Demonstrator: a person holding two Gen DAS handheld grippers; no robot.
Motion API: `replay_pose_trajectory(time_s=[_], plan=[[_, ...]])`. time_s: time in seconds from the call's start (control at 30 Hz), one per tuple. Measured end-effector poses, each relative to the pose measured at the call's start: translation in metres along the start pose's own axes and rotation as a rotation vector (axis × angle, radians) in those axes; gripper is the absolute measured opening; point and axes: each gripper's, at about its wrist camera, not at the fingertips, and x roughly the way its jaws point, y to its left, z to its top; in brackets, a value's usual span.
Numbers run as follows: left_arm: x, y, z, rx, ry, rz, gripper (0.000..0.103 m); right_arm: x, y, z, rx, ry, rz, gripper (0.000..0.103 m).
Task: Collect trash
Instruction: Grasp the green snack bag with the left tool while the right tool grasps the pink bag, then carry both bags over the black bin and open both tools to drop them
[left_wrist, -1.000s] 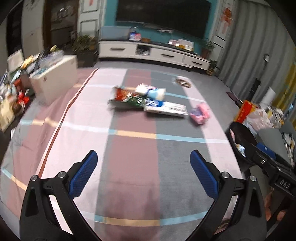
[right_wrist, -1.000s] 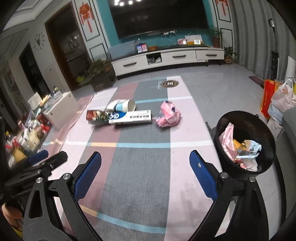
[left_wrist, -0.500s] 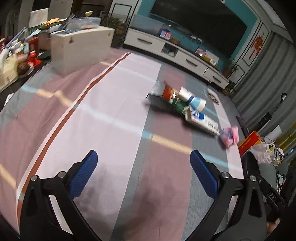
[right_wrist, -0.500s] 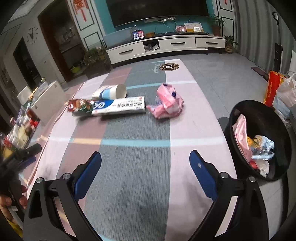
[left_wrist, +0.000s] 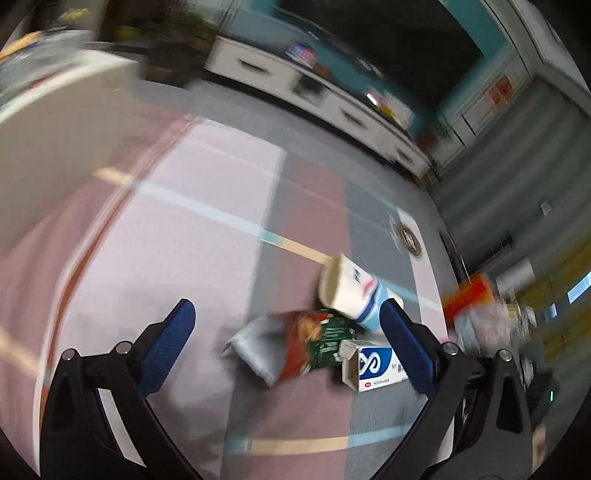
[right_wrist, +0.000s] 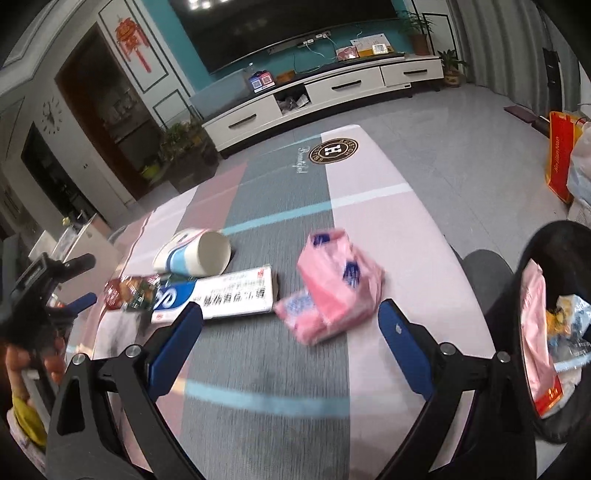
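left gripper (left_wrist: 284, 332) open over snack bag (left_wrist: 314, 343), right gripper (right_wrist: 291, 325) open

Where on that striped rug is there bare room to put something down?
Free: the grey and pink stripes nearer than the toothpaste box and pink bag, and the rug beyond them up to the round logo. Crowded: paper cup, snack packet, box and bag lie close together; the black bin borders the right.

The left gripper (left_wrist: 284, 328) fills the lower frame, its blue-padded jaws spread wide with nothing between them. Just beyond, right of centre, a snack packet (left_wrist: 295, 343) lies against a toothpaste box (left_wrist: 373, 365) and a tipped paper cup (left_wrist: 351, 291) on the striped rug (left_wrist: 177, 221). The picture is motion-blurred.
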Motion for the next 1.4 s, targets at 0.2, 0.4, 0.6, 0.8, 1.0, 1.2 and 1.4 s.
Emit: replay_pose_trajectory(time_s=[0.2,0.4,0.6,0.8,1.0,1.2,1.4], plan=[[0.046,-0.004,0.003,0.133,0.166,-0.042,0.098,0.025,-0.008,0.008,0.027,0.050,0.021,0.091],[0.052,0.003,-0.017,0.153,0.212,-0.052,0.060,0.032,-0.009,0.006,0.030,0.081,0.043,0.065],[0.033,-0.004,-0.036,0.185,0.177,-0.077,0.030,0.029,-0.006,0.002,0.035,0.093,0.053,0.035],[-0.011,-0.002,-0.052,0.181,0.102,-0.124,0.018,0.006,-0.004,-0.008,0.037,0.060,0.050,0.033],[-0.070,-0.008,-0.079,0.177,-0.011,-0.135,0.017,-0.043,-0.002,-0.027,0.026,0.002,0.066,0.033],[-0.123,-0.032,-0.108,0.219,-0.097,-0.136,0.018,-0.095,-0.005,-0.053,-0.001,-0.046,0.052,0.033],[-0.143,-0.079,-0.135,0.307,-0.104,-0.133,0.019,-0.141,-0.028,-0.076,0.008,-0.078,0.003,0.033]])
